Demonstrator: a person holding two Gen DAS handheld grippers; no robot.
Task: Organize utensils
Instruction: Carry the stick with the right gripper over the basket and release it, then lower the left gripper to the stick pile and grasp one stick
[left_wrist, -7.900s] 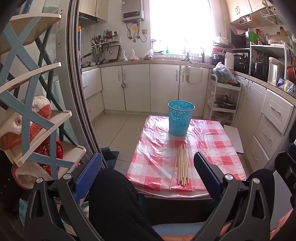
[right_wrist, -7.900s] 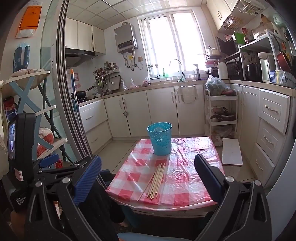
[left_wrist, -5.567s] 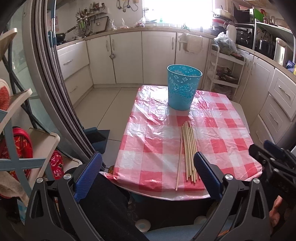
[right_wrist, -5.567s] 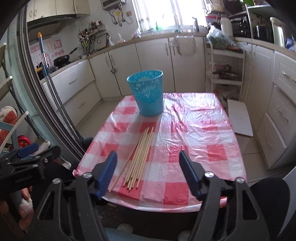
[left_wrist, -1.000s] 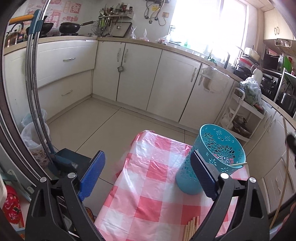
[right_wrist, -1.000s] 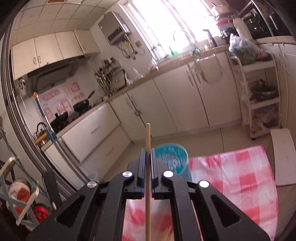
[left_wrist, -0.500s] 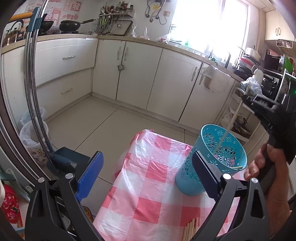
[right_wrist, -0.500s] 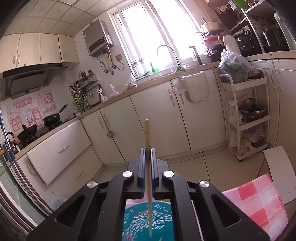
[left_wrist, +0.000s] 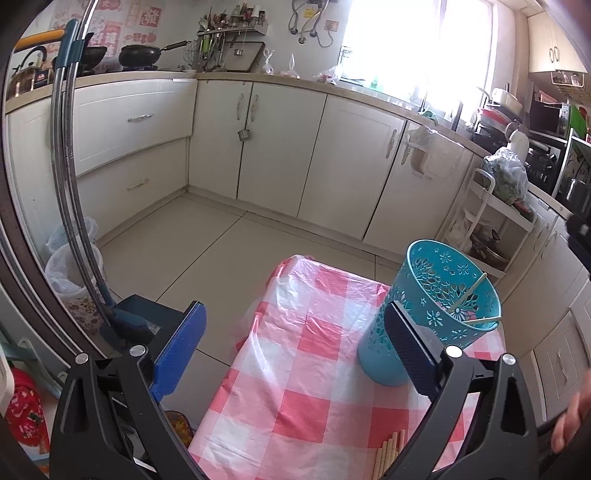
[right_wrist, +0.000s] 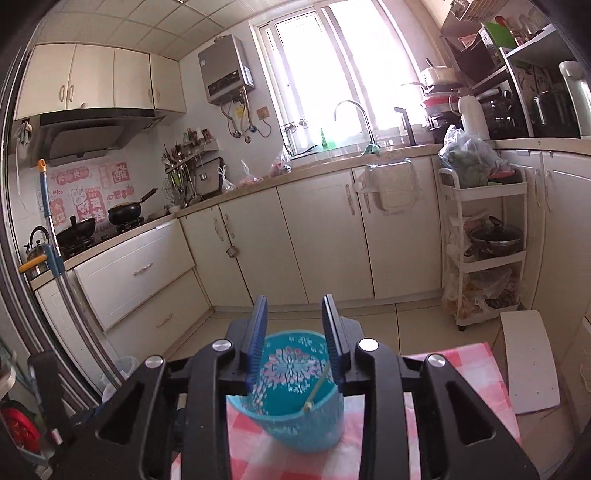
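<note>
A turquoise cut-out basket (left_wrist: 439, 314) stands on the red-and-white checked tablecloth (left_wrist: 314, 376). Two wooden chopsticks (left_wrist: 467, 295) lean inside it. The tips of more chopsticks (left_wrist: 388, 456) lie on the cloth at the bottom edge of the left wrist view. My left gripper (left_wrist: 291, 339) is open and empty, held above the table's left part, its right finger just in front of the basket. My right gripper (right_wrist: 294, 325) is open and empty right above the basket (right_wrist: 288, 410), where one chopstick (right_wrist: 317, 387) leans against the rim.
White kitchen cabinets (left_wrist: 280, 147) line the far wall. A white shelf trolley (left_wrist: 487, 221) stands right of the table. A mop with a dustpan (left_wrist: 110, 306) and a bagged bin (left_wrist: 70, 266) stand on the floor at the left. A white board (right_wrist: 528, 362) lies beside the table.
My right gripper has opened and let go of the chopstick, which now leans inside the basket. The right hand has drawn back out of the left wrist view.
</note>
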